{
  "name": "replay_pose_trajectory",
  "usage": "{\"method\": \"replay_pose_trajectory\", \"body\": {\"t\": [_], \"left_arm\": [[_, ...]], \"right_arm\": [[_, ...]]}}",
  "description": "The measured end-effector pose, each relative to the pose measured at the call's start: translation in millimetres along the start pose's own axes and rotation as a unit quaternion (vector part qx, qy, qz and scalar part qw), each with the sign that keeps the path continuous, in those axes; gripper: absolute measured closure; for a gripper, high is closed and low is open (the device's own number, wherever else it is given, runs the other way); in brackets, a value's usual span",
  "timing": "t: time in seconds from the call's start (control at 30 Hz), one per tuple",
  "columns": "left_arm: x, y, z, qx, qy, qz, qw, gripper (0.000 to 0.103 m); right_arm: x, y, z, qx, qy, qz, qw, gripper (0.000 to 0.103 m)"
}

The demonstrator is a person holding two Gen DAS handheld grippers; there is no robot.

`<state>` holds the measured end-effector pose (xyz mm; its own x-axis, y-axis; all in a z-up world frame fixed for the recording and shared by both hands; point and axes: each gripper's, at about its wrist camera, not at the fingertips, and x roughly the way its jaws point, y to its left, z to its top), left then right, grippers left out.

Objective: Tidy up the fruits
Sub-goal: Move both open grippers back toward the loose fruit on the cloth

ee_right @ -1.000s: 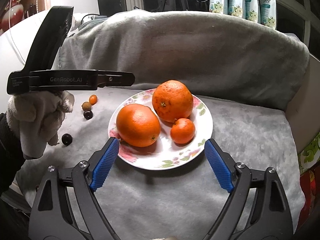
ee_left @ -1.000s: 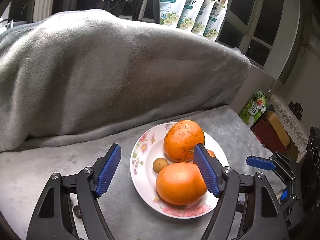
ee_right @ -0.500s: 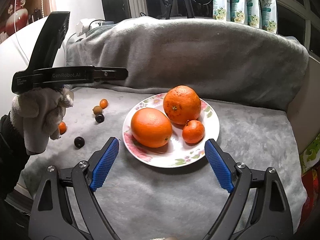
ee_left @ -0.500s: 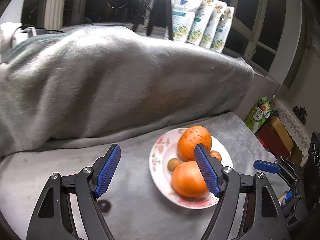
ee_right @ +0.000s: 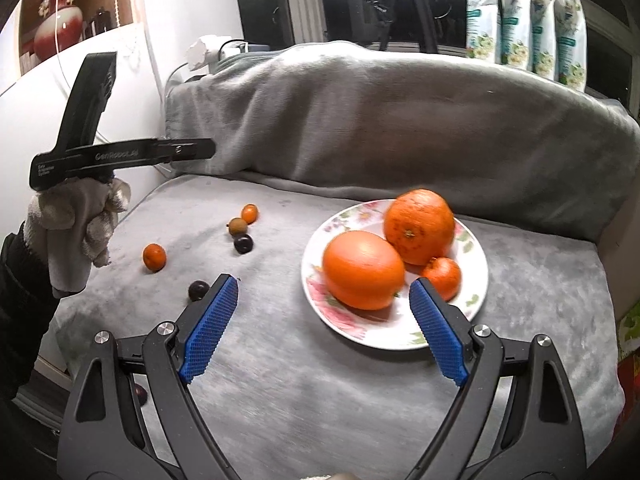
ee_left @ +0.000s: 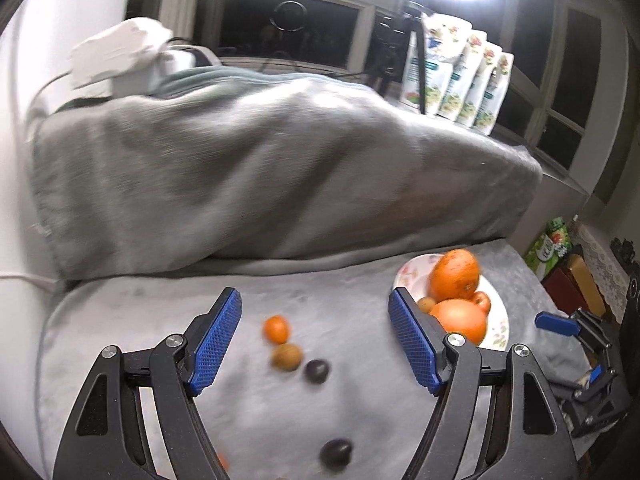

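My left hand-held gripper (ee_left: 316, 344) has its blue pads spread apart with nothing between them, hanging above the grey blanket (ee_left: 360, 400) over a loose cluster: a small orange fruit (ee_left: 276, 328), a brown round fruit (ee_left: 286, 356) just below it, and a dark plum-like fruit (ee_left: 317, 371) touching distance to its right. Another dark fruit (ee_left: 336, 454) lies nearer my camera; the view is smeared here, so I cannot name these small ones for sure. My right hand-held gripper (ee_right: 324, 328) is likewise spread wide and empty, poised over the near rim of the floral plate (ee_right: 376, 336), which sits on the blanket to the right of the scattered pieces. On the plate a large smooth orange (ee_right: 362, 269) rests in front, a speckled orange (ee_right: 418, 232) behind and touching it, and a small tangerine (ee_right: 442, 276) at their right. In the right wrist view, a gloved hand (ee_right: 76, 232) grips the left tool's handle, and a lone small orange fruit (ee_right: 154, 257) lies just beside it. Pouches (ee_right: 524, 20) line the windowsill behind the blanket-covered backrest.
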<state>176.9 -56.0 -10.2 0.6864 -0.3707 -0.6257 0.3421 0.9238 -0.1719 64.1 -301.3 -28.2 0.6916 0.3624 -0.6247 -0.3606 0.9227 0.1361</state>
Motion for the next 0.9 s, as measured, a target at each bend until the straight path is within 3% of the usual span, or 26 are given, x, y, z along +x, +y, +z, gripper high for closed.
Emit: {"method": "replay_pose_trajectory", "body": {"t": [0.33, 0.57, 0.9], "left_arm": [[-4, 34, -19, -0.04, 0.016, 0.008, 0.9991, 0.027], [5, 43, -31, -0.05, 0.036, -0.005, 0.9981, 0.039], [26, 46, -43, -0.076, 0.072, -0.042, 0.9936, 0.05]], "right_arm": [[17, 31, 6, -0.017, 0.007, 0.034, 0.999, 0.013], [33, 55, -2, -0.032, 0.027, 0.058, 0.997, 0.014], [68, 92, -14, -0.06, 0.07, 0.09, 0.992, 0.031]]}}
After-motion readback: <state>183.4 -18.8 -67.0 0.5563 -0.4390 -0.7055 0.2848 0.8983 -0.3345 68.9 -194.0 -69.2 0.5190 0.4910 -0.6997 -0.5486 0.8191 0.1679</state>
